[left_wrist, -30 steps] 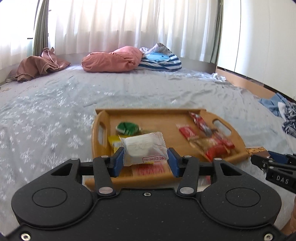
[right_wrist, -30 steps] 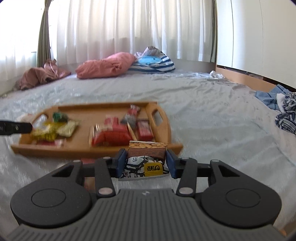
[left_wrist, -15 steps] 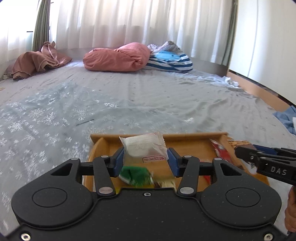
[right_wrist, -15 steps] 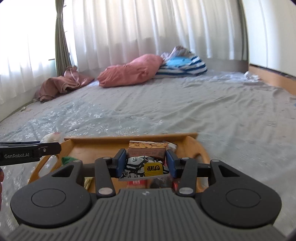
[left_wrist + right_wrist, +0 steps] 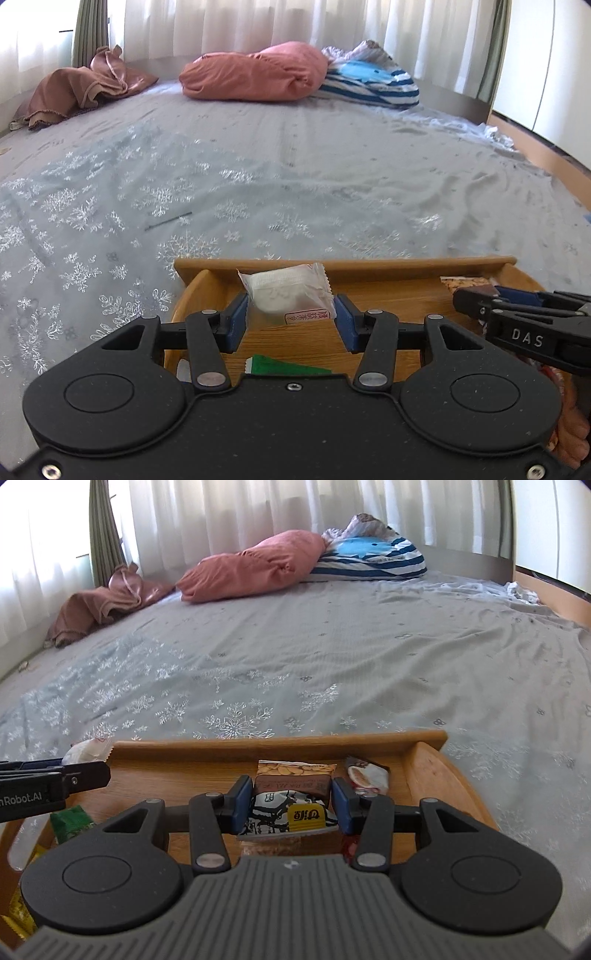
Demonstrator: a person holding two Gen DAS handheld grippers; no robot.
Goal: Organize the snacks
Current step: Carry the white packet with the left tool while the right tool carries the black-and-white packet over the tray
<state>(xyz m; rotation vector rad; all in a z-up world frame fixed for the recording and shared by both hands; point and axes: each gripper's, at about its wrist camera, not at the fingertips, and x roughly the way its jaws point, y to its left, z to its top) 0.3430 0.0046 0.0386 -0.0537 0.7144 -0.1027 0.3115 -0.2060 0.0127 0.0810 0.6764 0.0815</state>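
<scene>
The left gripper (image 5: pixel 291 323) clamps a white wrapped snack (image 5: pixel 286 295) over the wooden tray's (image 5: pixel 343 264) left end; the right gripper (image 5: pixel 286 805) clamps a brown peanut packet (image 5: pixel 291 794) over its right end, on the bed (image 5: pixel 332 657).

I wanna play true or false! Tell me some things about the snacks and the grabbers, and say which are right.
1. The left gripper holds a white wrapped snack. True.
2. The right gripper is empty. False: it is shut on a brown peanut snack packet.
3. Both grippers are over the wooden tray. True.
4. The tray sits on a bare wooden floor. False: it sits on a grey snowflake bedsheet.
5. A pink pillow lies by the curtains. True.
</scene>
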